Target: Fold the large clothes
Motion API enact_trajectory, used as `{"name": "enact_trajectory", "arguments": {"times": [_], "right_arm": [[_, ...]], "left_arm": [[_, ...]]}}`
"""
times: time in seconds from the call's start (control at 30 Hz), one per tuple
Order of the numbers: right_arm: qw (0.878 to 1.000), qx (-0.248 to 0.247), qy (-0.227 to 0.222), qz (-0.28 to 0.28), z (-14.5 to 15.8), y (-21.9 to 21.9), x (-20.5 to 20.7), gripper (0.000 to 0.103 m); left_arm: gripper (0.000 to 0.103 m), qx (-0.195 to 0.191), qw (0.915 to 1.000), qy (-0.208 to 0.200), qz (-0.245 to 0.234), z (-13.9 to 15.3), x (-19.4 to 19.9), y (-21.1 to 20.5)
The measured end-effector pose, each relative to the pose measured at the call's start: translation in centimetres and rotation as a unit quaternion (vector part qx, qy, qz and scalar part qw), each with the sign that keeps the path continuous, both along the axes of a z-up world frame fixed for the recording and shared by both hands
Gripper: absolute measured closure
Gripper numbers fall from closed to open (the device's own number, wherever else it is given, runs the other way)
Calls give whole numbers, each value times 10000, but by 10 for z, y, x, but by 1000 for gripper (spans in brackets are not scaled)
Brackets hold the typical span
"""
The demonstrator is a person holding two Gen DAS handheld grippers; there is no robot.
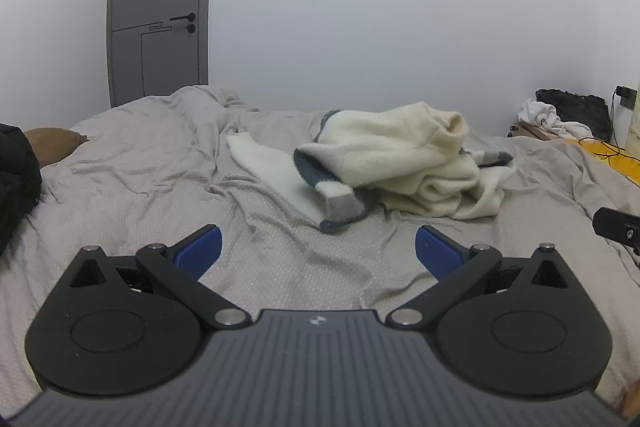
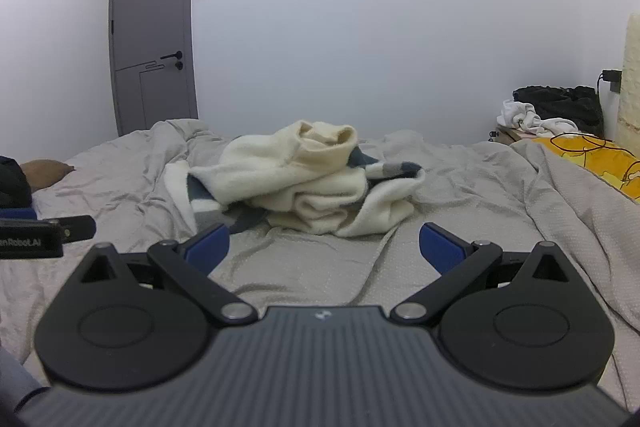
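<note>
Far left on the bed (image 1: 132, 179) you've got a dark garment (image 1: 16, 183) and a brown pillow (image 1: 52, 143). Grey door (image 1: 160, 7) behind, shut. Your left gripper (image 1: 318, 247) hangs over bare sheet, tilted slightly down, jaws wide, nothing between them. The sweater (image 1: 400, 163) is mid-bed, just ahead and a bit right of it: cream, grey-blue trim, crumpled in a heap, one sleeve (image 1: 280, 175) stretched out to the left, flat on the sheet. From your right gripper (image 2: 324, 245) the sweater (image 2: 304, 179) sits dead ahead, apart from the blue pads (image 2: 210, 247); jaws wide, empty. In that view the left gripper (image 2: 44, 231) pokes in at the left edge. Far right: yellow cloth (image 2: 592, 159) at the bed edge, a cable on it, and white and black clothes (image 2: 560, 111) piled by the wall.
</note>
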State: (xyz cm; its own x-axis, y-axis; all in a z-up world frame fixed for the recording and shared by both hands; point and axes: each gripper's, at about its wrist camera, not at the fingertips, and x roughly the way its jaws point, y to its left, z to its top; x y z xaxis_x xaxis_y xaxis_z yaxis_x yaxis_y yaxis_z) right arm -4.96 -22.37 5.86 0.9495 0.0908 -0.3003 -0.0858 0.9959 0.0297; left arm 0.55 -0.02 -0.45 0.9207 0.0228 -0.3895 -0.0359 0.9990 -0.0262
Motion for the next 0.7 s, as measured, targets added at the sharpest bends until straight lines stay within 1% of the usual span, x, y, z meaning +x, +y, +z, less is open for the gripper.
{"name": "enact_trajectory", "arguments": {"times": [0.7], "right_arm": [[10000, 5, 7, -26, 0, 0, 1, 0]], "left_arm": [[0, 34, 10000, -4, 34, -4, 2, 0]]}}
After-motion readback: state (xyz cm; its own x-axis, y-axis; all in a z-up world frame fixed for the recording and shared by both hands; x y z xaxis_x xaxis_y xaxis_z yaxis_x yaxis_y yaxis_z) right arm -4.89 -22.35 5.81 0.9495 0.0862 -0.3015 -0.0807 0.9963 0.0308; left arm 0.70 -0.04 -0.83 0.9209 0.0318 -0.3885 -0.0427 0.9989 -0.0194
